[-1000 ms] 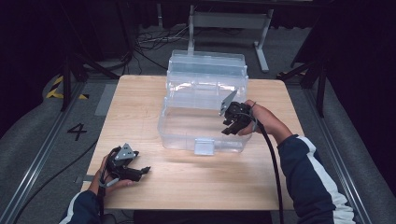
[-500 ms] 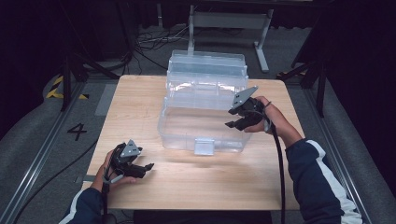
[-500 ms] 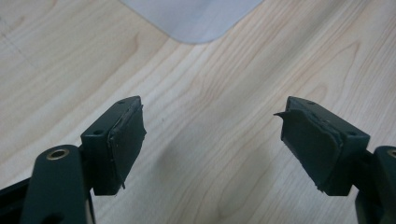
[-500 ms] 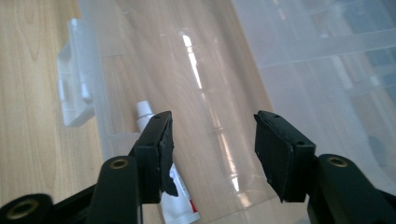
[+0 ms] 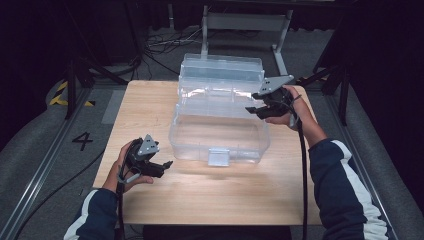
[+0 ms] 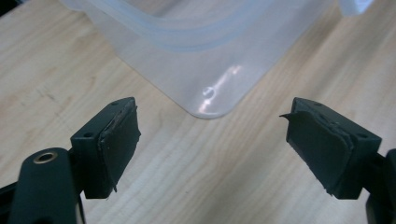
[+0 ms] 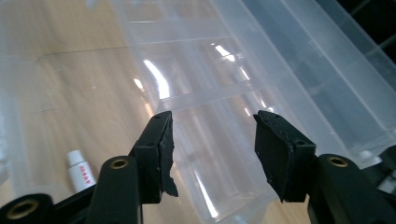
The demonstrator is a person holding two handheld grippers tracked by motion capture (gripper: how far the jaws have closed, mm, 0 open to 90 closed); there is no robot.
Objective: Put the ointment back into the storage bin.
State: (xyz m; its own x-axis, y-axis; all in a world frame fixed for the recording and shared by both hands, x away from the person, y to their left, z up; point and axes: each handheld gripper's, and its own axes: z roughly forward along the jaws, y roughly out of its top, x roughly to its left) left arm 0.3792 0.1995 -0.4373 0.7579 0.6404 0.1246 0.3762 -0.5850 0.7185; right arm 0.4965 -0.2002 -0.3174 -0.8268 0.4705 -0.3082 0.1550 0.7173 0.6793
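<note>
A clear plastic storage box (image 5: 215,135) stands in the middle of the wooden table (image 5: 150,105), its lid (image 5: 222,67) tipped up at the back. My left gripper (image 5: 165,165) hovers off the box's near left corner, open, with bare wood between its pads; that rounded box corner (image 6: 201,93) lies just ahead of the left gripper (image 6: 210,135). My right gripper (image 5: 252,107) hangs at the box's right rim. Its jaws have just been opening and nothing is between them. Beyond the right gripper (image 7: 212,140) I see the box's ribbed clear wall (image 7: 233,70).
A small white tube with red lettering (image 7: 80,171) lies low down, seen through the clear plastic. A grey latch (image 5: 218,157) sits on the box's front wall. Dark floor, cables and a metal stand (image 5: 245,22) surround the table.
Both hands have risen. The right gripper has come away from the box's right wall, upward and back, with its jaws wider. The left gripper has shifted a little toward the box.
</note>
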